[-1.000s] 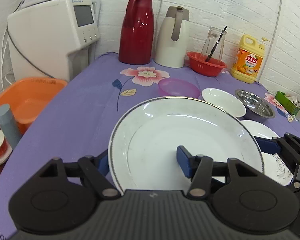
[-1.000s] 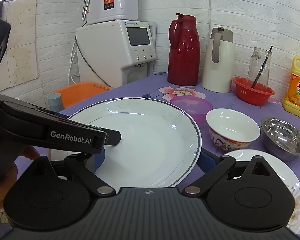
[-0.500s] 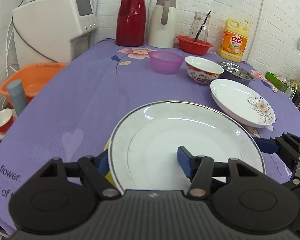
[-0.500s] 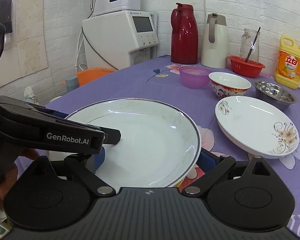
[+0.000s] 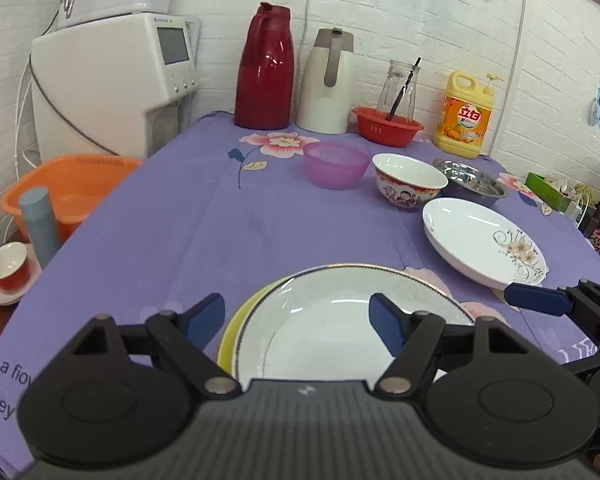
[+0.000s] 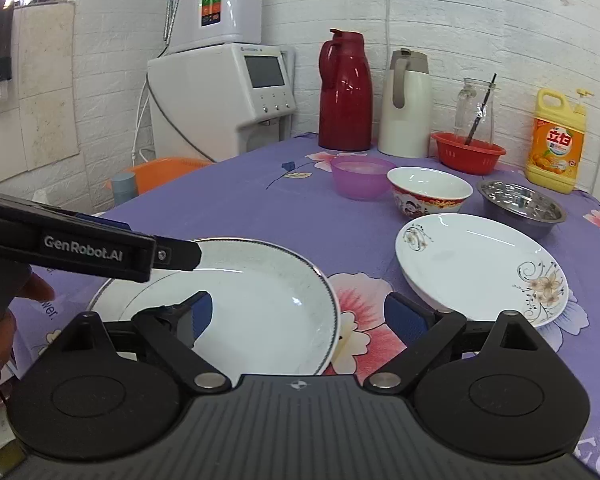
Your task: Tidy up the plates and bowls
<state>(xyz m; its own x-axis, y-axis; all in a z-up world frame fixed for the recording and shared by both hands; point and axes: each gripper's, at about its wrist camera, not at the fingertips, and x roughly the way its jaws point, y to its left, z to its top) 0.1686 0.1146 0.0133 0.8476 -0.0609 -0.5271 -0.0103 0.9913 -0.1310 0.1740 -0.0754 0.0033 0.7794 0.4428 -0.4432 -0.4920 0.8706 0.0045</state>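
Plates: the big white plate (image 5: pixel 352 320) lies on a yellow plate (image 5: pixel 236 332) on the purple table (image 5: pixel 204 216), the left gripper (image 5: pixel 298 316) opening wide around its rim without pinching, and the right gripper (image 6: pixel 300 314) wide apart, holding nothing.

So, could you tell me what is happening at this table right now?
A person is stacking dishes with two hand-held grippers. The large white plate now sits on a yellow plate at the near edge of the purple tablecloth. The left hand-held gripper is opening off its rim, and the right hand-held gripper stands open astride the other rim. The floral plate and three bowls wait beyond.
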